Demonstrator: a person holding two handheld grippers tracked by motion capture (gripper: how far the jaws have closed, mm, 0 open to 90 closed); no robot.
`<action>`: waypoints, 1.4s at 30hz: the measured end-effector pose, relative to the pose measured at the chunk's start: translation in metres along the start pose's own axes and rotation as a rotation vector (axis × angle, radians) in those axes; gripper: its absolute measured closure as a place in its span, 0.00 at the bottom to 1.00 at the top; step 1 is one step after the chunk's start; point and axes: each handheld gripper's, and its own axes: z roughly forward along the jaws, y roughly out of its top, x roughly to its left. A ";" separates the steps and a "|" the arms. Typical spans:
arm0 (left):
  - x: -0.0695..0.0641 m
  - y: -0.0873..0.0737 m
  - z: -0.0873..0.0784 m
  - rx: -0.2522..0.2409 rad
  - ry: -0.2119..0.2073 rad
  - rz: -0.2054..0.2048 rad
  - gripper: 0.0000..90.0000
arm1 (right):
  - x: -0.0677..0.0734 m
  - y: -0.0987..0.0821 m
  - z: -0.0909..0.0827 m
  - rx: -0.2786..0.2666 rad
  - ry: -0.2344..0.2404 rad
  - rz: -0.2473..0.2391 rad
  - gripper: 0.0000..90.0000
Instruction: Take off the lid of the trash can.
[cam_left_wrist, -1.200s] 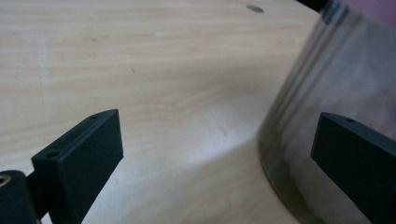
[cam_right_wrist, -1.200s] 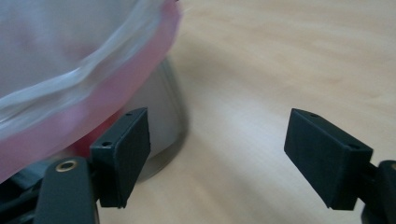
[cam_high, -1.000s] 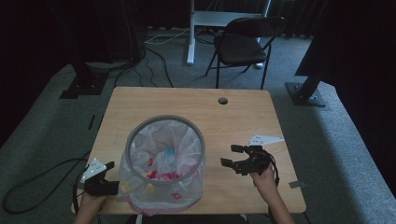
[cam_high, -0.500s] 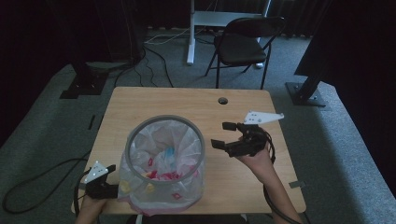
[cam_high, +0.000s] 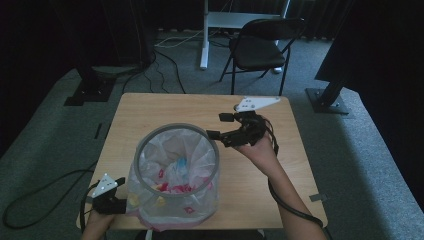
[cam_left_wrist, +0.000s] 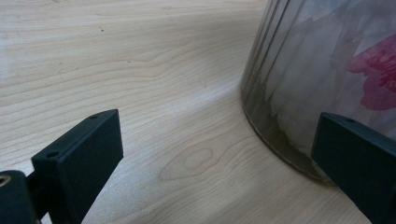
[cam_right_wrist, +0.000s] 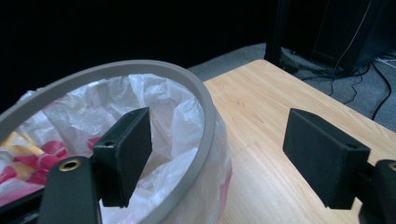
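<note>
A bin lined with a white bag is standing on the near left part of the wooden counter, with pink, yellow and blue scraps lying inside it. The right hand is reaching forward and leftward over the counter's middle, the forearm coming in from the bottom edge and the wrist bending so that the right gripper is pointing left toward the bin's far right rim. Its jaws are standing wide apart and holding nothing; in the right gripper view, one jaw is hanging over the bag inside the grey rim and the other over bare wood, so the rim is lying between them, apart from both as far as can be told. The grey plate on top of this gripper is tilting toward the far edge. The left hand is sitting low at the near left corner, with the left gripper resting just beside the bin's base. Its jaws are also spread wide and empty: in the left gripper view, one is hovering over bare wood and the other is close against the bin's clear wall, though contact cannot be told. A cable is trailing from the right gripper along the forearm.
</note>
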 end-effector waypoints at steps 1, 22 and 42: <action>0.000 0.000 0.000 0.002 0.000 -0.001 0.03 | 0.000 0.003 0.004 0.007 0.001 -0.004 0.27; 0.001 0.001 0.001 0.006 0.012 -0.002 0.00 | 0.003 0.011 0.057 0.208 -0.026 -0.028 0.84; 0.002 0.000 0.003 0.031 0.023 0.001 0.00 | 0.017 0.015 0.063 0.265 -0.109 -0.083 0.90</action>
